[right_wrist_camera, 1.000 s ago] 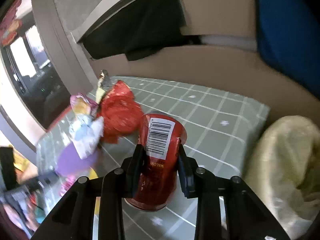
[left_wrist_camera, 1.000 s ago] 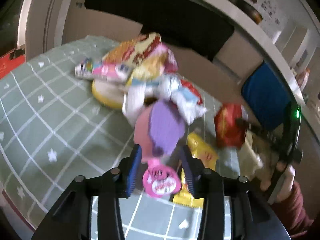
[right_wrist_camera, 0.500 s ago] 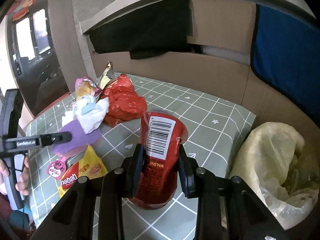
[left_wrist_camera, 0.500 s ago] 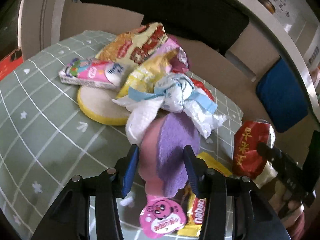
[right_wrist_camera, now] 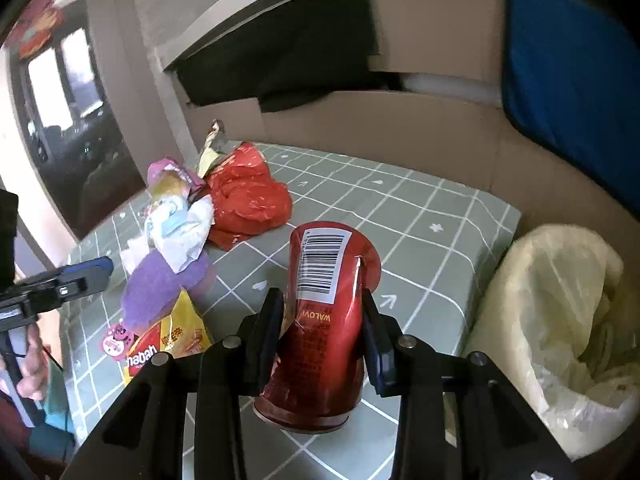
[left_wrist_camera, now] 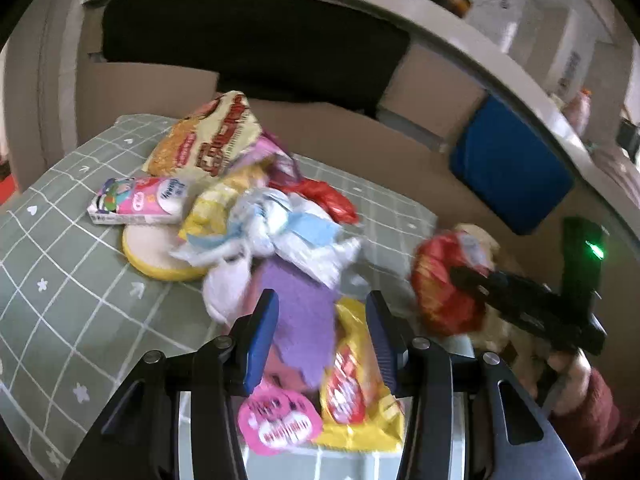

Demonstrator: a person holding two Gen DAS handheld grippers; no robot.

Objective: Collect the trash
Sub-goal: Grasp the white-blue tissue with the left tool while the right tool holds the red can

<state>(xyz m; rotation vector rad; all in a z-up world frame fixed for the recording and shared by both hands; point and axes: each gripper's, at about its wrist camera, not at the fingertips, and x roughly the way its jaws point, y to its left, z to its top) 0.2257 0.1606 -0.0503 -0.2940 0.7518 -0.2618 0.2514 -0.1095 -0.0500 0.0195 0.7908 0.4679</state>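
Landmark: I took the green checked tablecloth (right_wrist_camera: 420,216) as my reference for every place below.
Right gripper (right_wrist_camera: 323,334): my fingers were pinching the red cup (right_wrist_camera: 326,320) from both sides, pads pressed into its wall, which looked dented.
Red cup: it hung tilted above the near part of the tablecloth, barcode label facing up toward my camera, closed base pointing away.
Left gripper (left_wrist_camera: 322,338): my fingers stood spread, with the purple cloth (left_wrist_camera: 304,320) and the yellow snack packet (left_wrist_camera: 360,380) lying between them. I could not tell whether either pad touched the cloth; the view was blurred.
Purple cloth: it lay on the tablecloth at the near edge of the trash heap, with a pink round tag (left_wrist_camera: 278,422) just beside it.
Trash heap: toward the far side of the tablecloth I saw a crumpled white and blue wrapper (left_wrist_camera: 276,224), a red plastic bag (right_wrist_camera: 248,196), a noodle packet (left_wrist_camera: 204,140) and a pink carton (left_wrist_camera: 140,200) resting on a yellow disc (left_wrist_camera: 156,256).
Trash bag (right_wrist_camera: 560,320): pale yellow, mouth open, it sat just past the right edge of the tablecloth, near the cup.
Cardboard wall (right_wrist_camera: 400,128): it stood along the far edge of the tablecloth, with a blue panel (right_wrist_camera: 572,60) above it at the right.
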